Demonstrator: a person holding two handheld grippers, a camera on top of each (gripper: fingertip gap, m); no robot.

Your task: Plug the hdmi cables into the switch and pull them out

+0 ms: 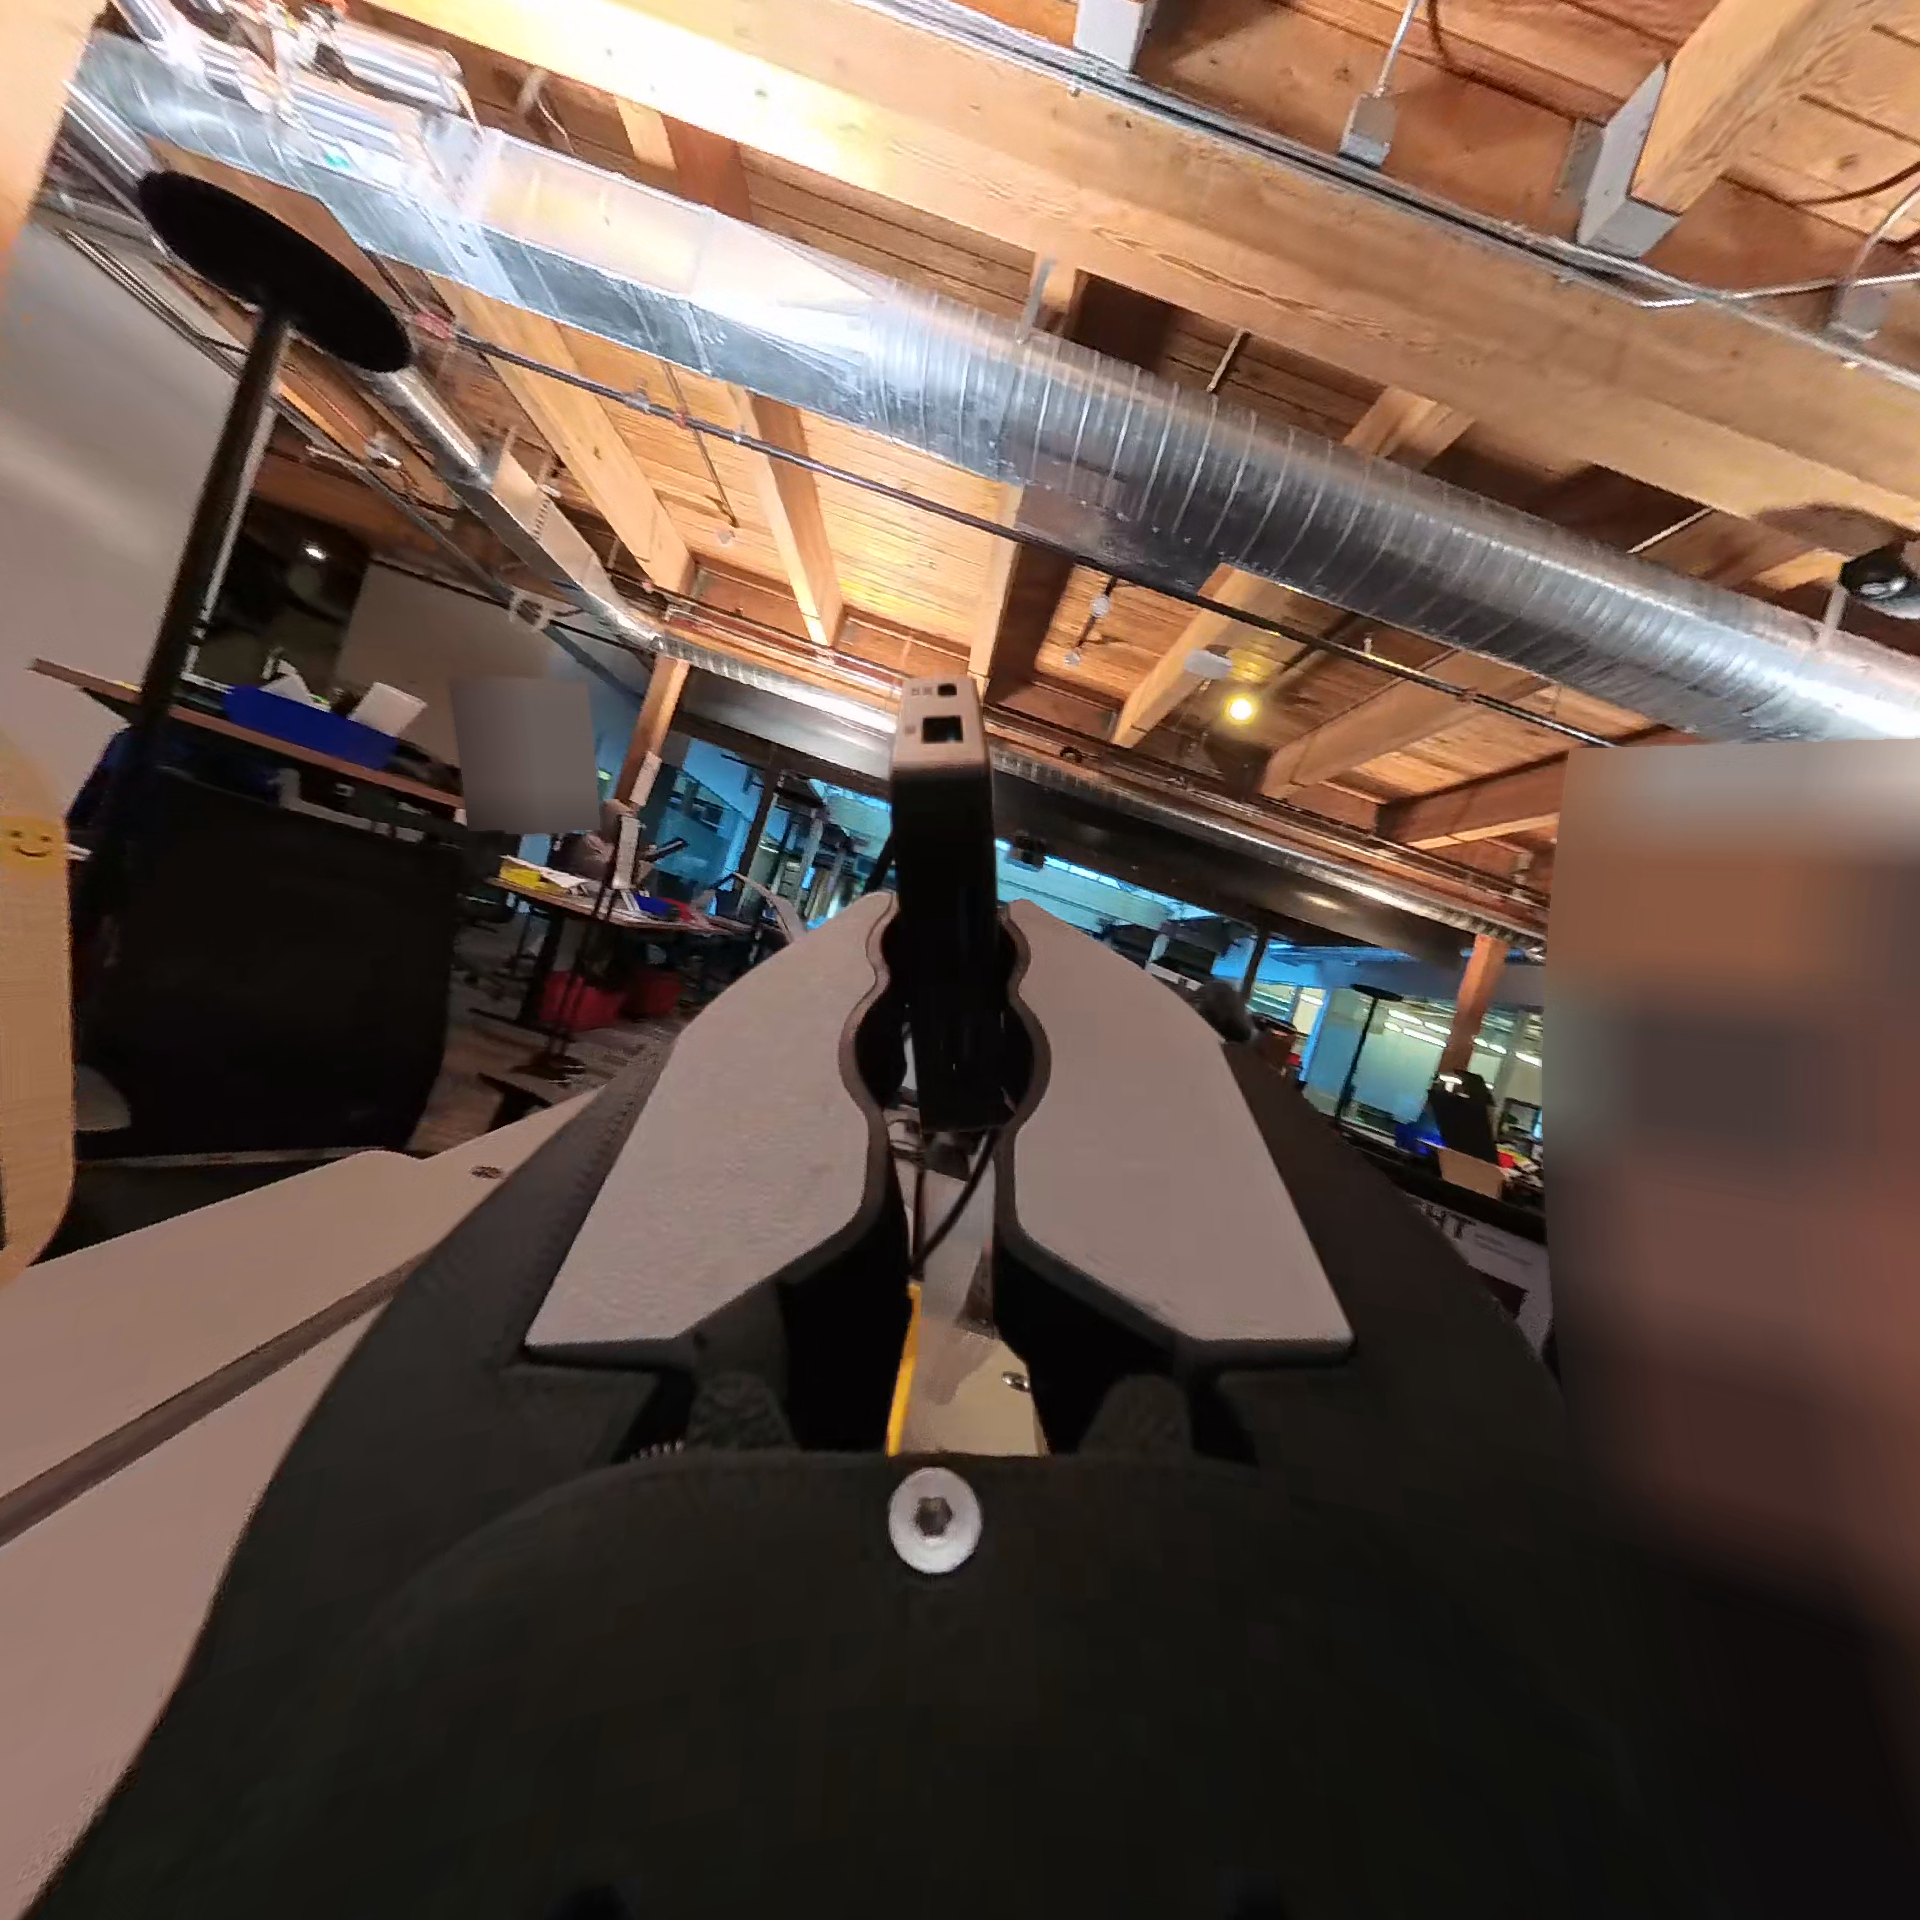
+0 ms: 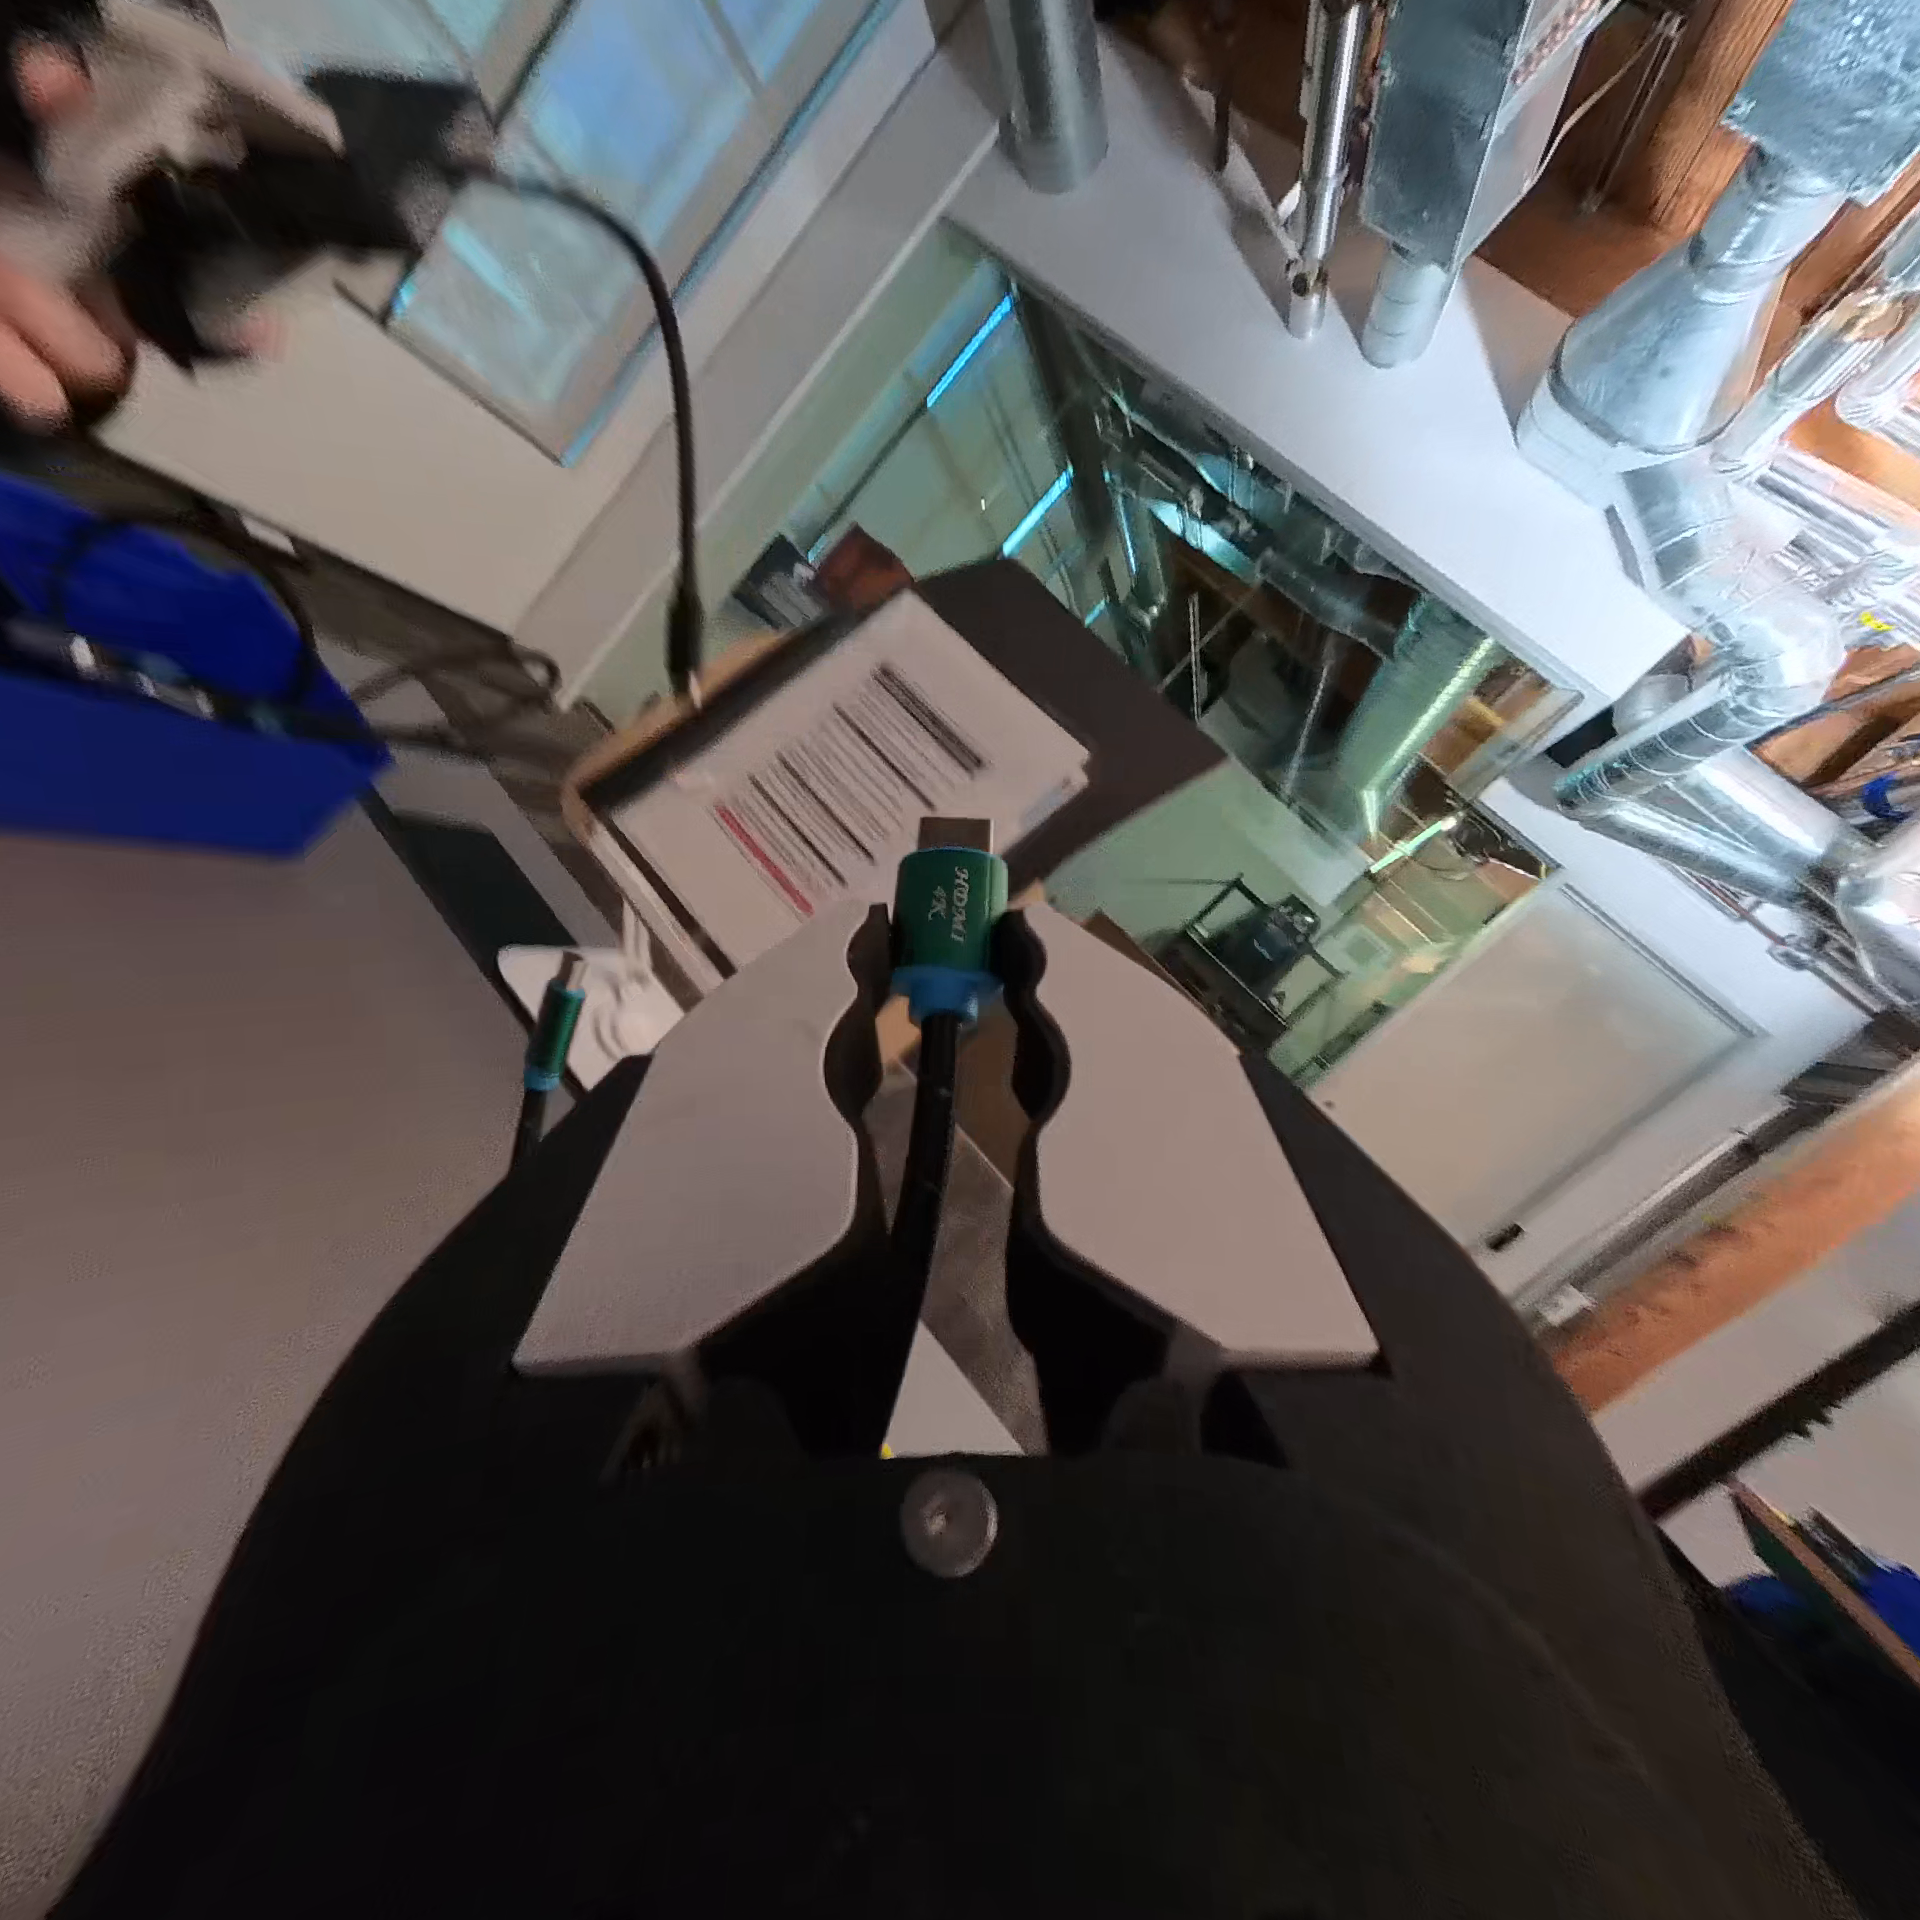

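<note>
In the left wrist view my left gripper (image 1: 943, 930) is shut on the black HDMI switch (image 1: 938, 862). It holds the switch raised and tilted up toward the ceiling, with the silver port end (image 1: 938, 727) outward. In the right wrist view my right gripper (image 2: 948, 920) is shut on the green plug of an HDMI cable (image 2: 948, 909). Its metal tip (image 2: 956, 833) points forward and its black cord runs back between the fingers. A second green HDMI plug (image 2: 556, 1029) lies on the grey table (image 2: 208, 1143). The left gripper (image 2: 239, 218) shows blurred at the top left, trailing a thin black cable (image 2: 675, 416).
A blue bin (image 2: 156, 717) stands on the table at the left. A white printed sheet on a board (image 2: 862, 769) lies ahead of the right gripper. A hand (image 2: 52, 343) holds the far gripper. A black floor lamp (image 1: 223, 499) stands at the left. One gripper's finger ends stand about 30 centimetres off the other's.
</note>
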